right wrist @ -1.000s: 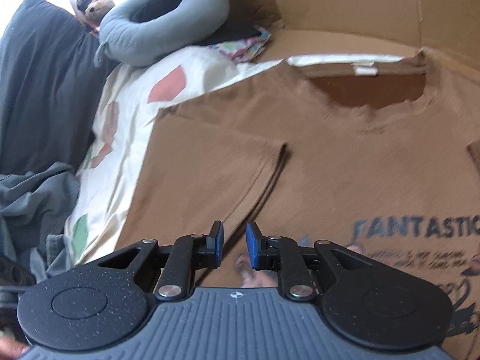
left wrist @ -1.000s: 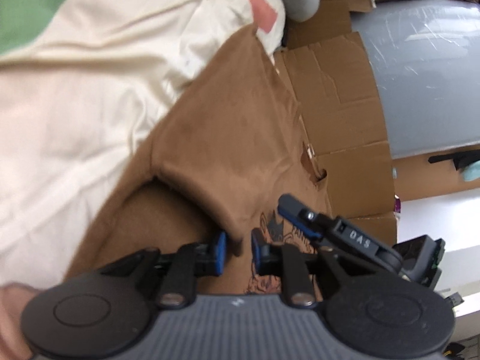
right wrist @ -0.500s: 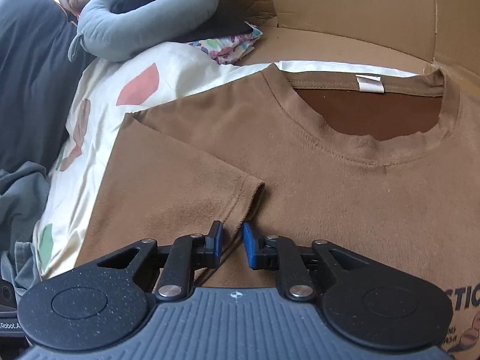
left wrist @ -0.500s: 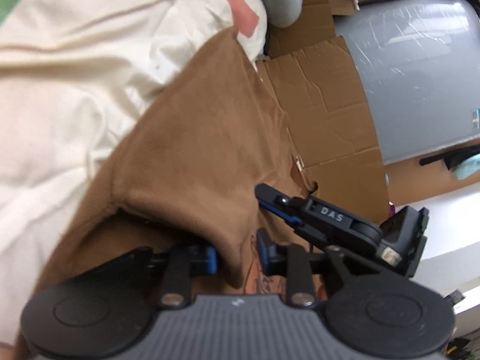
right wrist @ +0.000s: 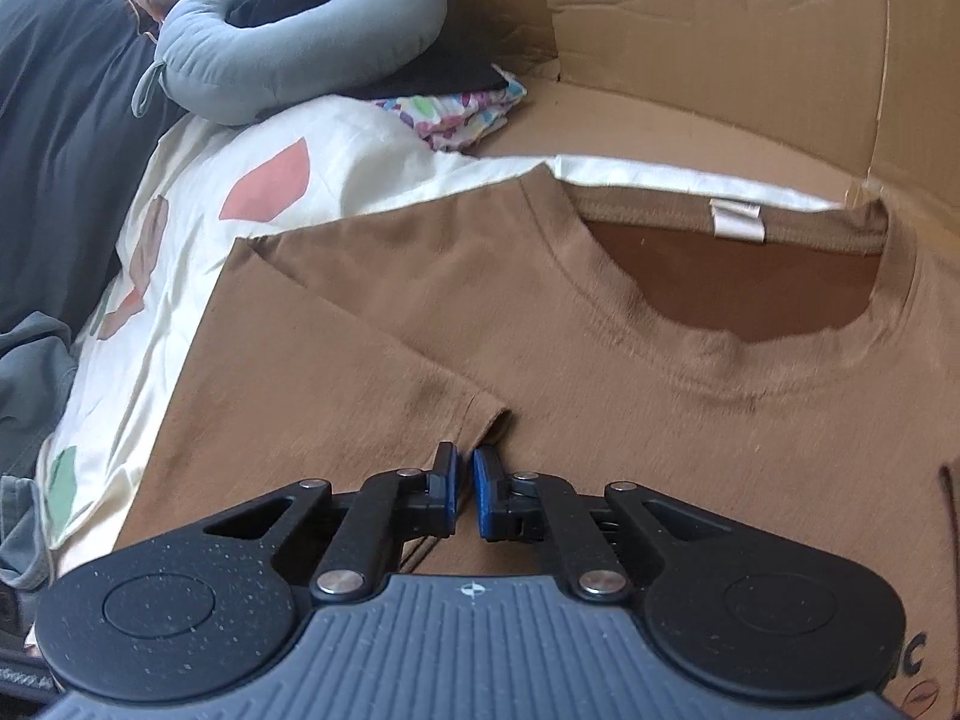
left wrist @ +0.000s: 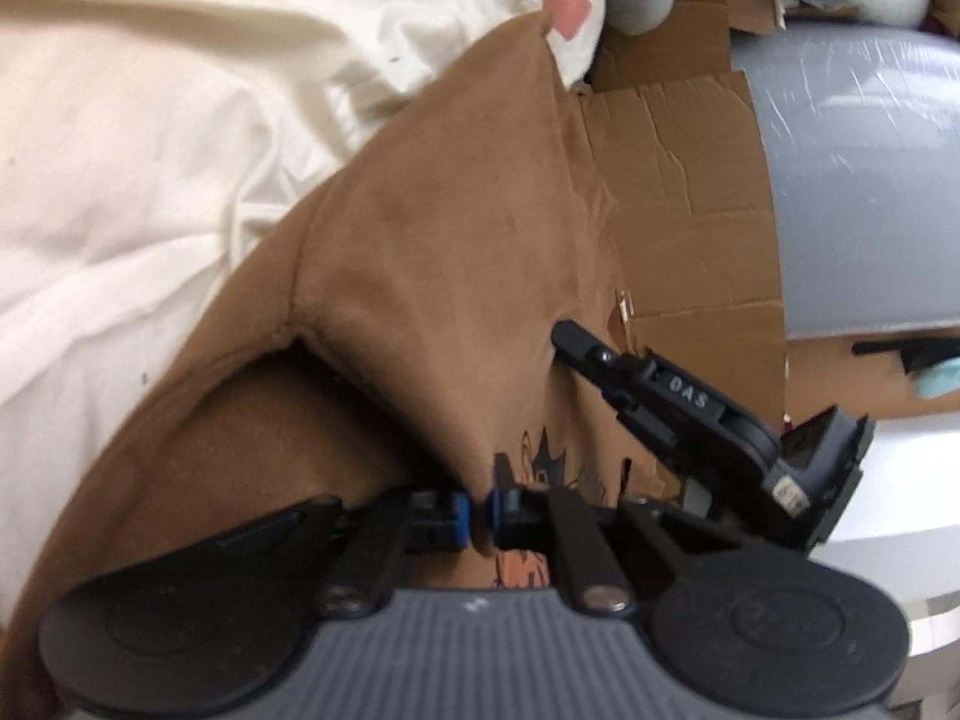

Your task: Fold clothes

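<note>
A brown T-shirt (right wrist: 600, 360) with a printed front lies on the bed, its neck opening (right wrist: 732, 282) and white label facing up. Its left sleeve side is folded over onto the chest. My right gripper (right wrist: 463, 480) is nearly shut, pinching the folded sleeve's hem. In the left wrist view the shirt (left wrist: 432, 276) rises in a lifted fold, and my left gripper (left wrist: 477, 516) is shut on its lower edge. The right gripper (left wrist: 576, 339) shows there too, its tip against the same fold a little farther along.
A cream sheet (right wrist: 198, 276) with coloured patches covers the bed. A grey neck pillow (right wrist: 288, 42), a dark cushion and folded patterned cloth (right wrist: 462, 108) lie behind. Cardboard walls (right wrist: 720, 30) stand beyond the collar. A grey smooth panel (left wrist: 858, 180) lies beside the cardboard (left wrist: 678, 192).
Both grippers have carried the shirt's side fold across the chest. The right view has moved up from the print toward the collar. The left jaws now pinch the fabric more tightly.
</note>
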Available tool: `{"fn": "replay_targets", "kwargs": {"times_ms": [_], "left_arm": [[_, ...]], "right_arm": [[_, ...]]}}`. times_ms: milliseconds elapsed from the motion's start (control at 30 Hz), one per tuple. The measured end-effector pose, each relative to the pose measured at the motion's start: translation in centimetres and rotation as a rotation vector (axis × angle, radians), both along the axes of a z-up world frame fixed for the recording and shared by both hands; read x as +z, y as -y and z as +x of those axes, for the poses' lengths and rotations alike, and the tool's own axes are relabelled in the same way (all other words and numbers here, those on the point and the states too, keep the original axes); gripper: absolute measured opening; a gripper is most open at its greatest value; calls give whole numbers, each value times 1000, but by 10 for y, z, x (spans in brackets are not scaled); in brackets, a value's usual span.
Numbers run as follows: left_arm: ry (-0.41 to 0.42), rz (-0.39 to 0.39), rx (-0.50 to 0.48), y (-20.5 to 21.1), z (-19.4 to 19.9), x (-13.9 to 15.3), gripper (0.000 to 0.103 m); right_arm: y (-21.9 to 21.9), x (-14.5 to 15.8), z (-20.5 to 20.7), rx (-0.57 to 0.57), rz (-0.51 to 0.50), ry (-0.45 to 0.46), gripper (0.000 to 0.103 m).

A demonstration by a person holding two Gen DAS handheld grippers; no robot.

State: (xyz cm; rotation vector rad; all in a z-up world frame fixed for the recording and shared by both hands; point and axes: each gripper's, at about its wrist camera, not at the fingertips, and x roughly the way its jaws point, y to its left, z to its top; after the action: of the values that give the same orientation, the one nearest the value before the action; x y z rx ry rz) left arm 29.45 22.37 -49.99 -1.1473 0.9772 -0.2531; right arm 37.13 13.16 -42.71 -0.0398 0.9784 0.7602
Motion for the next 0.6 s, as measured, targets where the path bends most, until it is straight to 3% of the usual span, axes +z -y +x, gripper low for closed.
{"fn": "replay_targets", "kwargs": {"times_ms": [133, 400, 600], "left_arm": [[-11, 55, -46, -3, -12, 14, 30], [51, 179, -24, -30, -26, 56, 30], [86, 267, -16, -31, -12, 64, 30]], "right_arm": [[6, 9, -1, -20, 7, 26, 12], [19, 25, -17, -5, 45, 42, 12], [16, 28, -40, 48, 73, 9, 12]]}}
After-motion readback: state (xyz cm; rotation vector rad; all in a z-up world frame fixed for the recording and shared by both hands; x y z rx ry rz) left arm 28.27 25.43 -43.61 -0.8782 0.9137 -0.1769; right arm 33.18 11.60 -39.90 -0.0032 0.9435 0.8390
